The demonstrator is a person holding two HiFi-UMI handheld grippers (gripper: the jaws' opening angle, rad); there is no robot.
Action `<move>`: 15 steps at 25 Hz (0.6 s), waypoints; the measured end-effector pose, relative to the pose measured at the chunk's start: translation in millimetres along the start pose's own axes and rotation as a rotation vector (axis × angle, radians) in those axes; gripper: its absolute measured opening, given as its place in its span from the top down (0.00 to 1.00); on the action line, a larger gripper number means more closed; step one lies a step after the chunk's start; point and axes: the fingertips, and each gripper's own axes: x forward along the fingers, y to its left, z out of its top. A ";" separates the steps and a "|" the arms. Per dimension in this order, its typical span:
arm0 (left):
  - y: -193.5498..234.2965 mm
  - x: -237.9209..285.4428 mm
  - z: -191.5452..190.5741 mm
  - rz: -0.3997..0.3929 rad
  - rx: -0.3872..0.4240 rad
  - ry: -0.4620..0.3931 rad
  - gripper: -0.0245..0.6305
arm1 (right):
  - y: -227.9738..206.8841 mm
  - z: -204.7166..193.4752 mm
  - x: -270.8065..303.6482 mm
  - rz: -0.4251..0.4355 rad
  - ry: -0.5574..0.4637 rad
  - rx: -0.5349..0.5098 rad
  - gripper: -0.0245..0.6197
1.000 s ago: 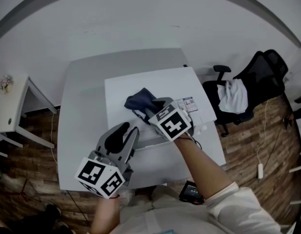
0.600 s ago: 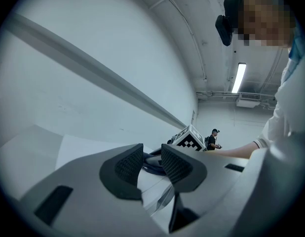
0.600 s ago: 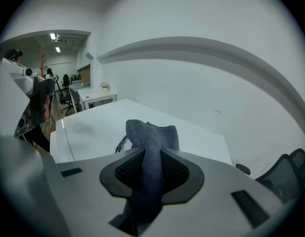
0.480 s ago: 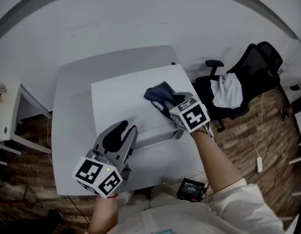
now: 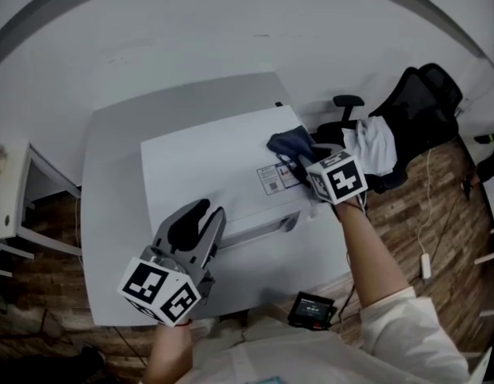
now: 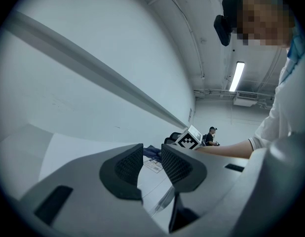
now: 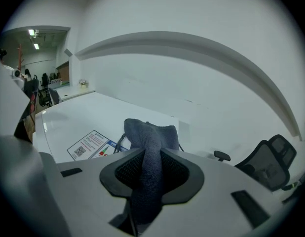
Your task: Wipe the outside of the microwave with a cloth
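Note:
The white microwave [image 5: 203, 162] stands on a grey table, and I look down on its top. My right gripper [image 5: 301, 157] is shut on a dark blue cloth [image 5: 292, 142] at the top's right edge. In the right gripper view the cloth [image 7: 151, 135] runs up between the pads of the right gripper [image 7: 151, 171] and drapes onto the white top. My left gripper [image 5: 201, 214] hovers by the microwave's front, near the door handle [image 5: 259, 230]. In the left gripper view the left gripper [image 6: 152, 163] stands open with nothing between its pads; beyond it lies the cloth [image 6: 152, 151].
A printed sticker [image 5: 275, 177] lies on the microwave top beside the cloth. A black office chair with a white garment [image 5: 379, 146] stands right of the grey table [image 5: 111, 214]. A small white table [image 5: 7, 194] is at the left; a dark device [image 5: 311, 310] lies on the wood floor.
My right gripper has dragged the cloth rightward across the microwave top to its right edge, uncovering the sticker. The left gripper has shifted only slightly and stays open.

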 end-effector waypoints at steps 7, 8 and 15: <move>9.2 4.5 2.2 0.005 -0.004 0.001 0.79 | -36.6 29.0 16.2 -0.068 -0.033 0.068 0.80; 11.1 4.6 2.9 0.007 -0.006 0.001 0.79 | -39.2 35.5 21.7 -0.068 -0.038 0.079 0.80; 25.2 -3.4 5.4 0.021 -0.043 -0.019 0.79 | -42.2 44.4 62.6 -0.107 -0.006 0.179 0.80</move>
